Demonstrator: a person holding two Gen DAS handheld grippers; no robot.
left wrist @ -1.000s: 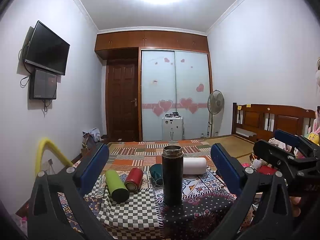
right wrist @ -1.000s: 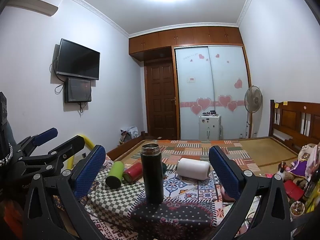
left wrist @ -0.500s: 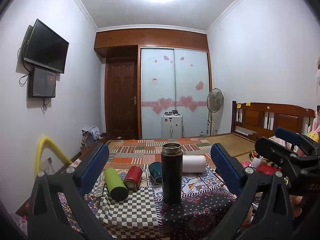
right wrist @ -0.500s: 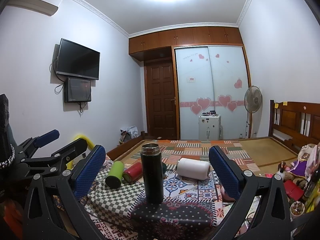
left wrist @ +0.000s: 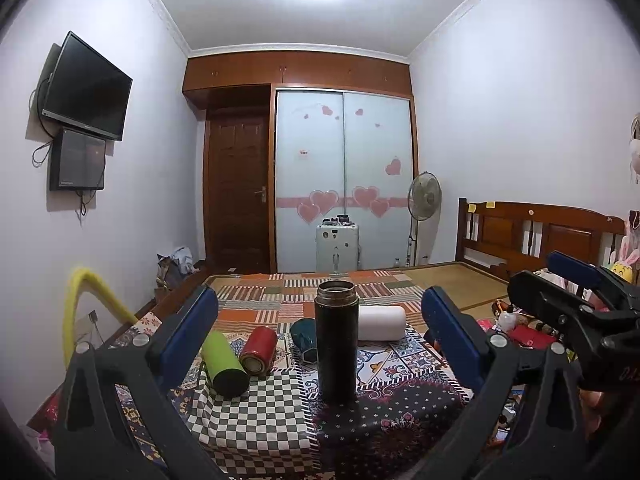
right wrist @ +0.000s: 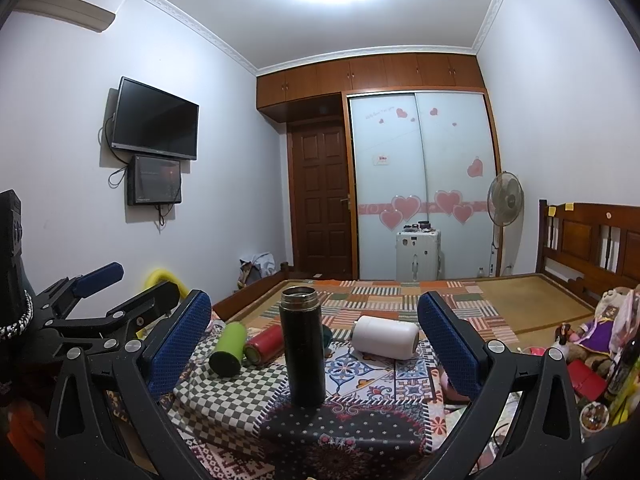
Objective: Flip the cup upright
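A tall black flask (left wrist: 336, 340) stands upright on the patterned cloth, open at the top; it also shows in the right wrist view (right wrist: 303, 346). Behind it lie a green cup (left wrist: 224, 364), a red cup (left wrist: 259, 346), a dark teal cup (left wrist: 304, 338) and a white cup (left wrist: 382, 323) on their sides. In the right wrist view the green cup (right wrist: 229, 350), red cup (right wrist: 264, 344) and white cup (right wrist: 386, 337) show too. My left gripper (left wrist: 320, 336) is open and empty, short of the flask. My right gripper (right wrist: 314, 340) is open and empty.
The cloth-covered table (left wrist: 256, 420) sits in front of a bed with a patchwork cover (left wrist: 320, 292). Toys and clutter (right wrist: 600, 332) lie at the right. A yellow tube (left wrist: 86, 300) stands at the left. The right gripper shows at the right edge of the left wrist view (left wrist: 580, 300).
Both grippers have shifted only slightly; the view has barely tilted. The cups and the flask have not moved.
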